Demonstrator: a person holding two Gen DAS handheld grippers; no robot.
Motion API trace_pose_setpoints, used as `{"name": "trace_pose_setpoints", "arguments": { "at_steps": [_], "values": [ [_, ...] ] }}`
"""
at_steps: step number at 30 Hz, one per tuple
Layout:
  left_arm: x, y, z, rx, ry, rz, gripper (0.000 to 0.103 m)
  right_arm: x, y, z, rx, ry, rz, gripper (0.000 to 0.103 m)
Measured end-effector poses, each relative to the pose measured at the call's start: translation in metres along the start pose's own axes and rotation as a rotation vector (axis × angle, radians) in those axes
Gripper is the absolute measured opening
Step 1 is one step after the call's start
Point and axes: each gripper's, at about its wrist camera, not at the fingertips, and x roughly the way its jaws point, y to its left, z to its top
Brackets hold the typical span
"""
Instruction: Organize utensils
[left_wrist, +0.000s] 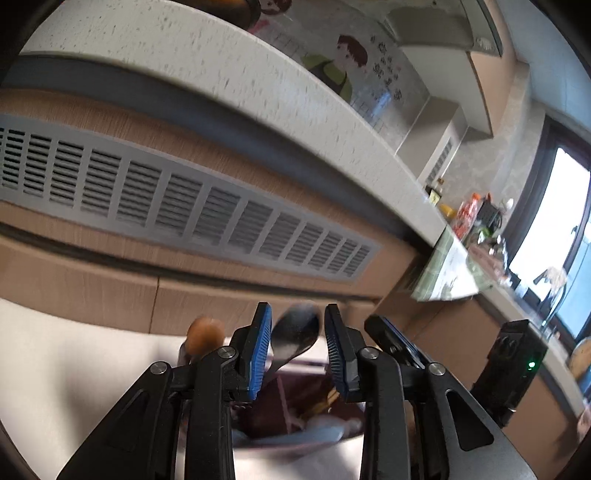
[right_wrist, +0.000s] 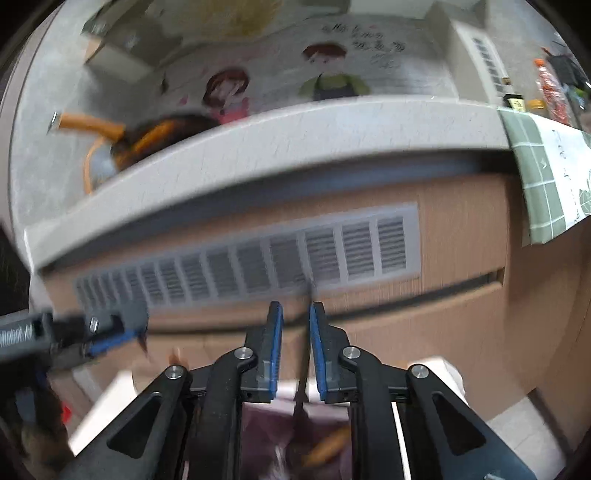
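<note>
Both grippers of mine point at the cabinet front below the counter (left_wrist: 207, 74). My left gripper (left_wrist: 298, 314) stands partly open, a metal spoon (left_wrist: 295, 334) upright between its blue pads, touching neither that I can see. My right gripper (right_wrist: 296, 314) is narrowly parted around a thin dark utensil handle (right_wrist: 304, 354); whether the pads press it I cannot tell. Beneath both sits a dark holder (left_wrist: 273, 410) with more utensils, blurred.
</note>
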Motion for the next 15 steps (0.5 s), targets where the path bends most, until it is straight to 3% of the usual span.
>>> {"name": "trace_pose_setpoints", "arguments": {
  "at_steps": [2,6,10,15],
  "values": [
    [-0.005,-0.001,-0.008,0.028,-0.004,0.047,0.04,-0.013,-0.007,-0.013,0.041,0.071,0.013,0.02],
    [-0.035,-0.011,-0.025,0.084,-0.039,0.159,0.043,-0.036,-0.016,-0.018,0.086,0.115,0.018,0.022],
    [-0.077,-0.03,-0.058,0.163,-0.077,0.299,0.044,-0.087,-0.006,-0.03,0.022,0.167,-0.051,0.023],
    [-0.119,-0.052,-0.109,0.204,-0.048,0.498,0.043,-0.129,0.015,-0.055,-0.038,0.248,-0.036,0.024]
  ]
}}
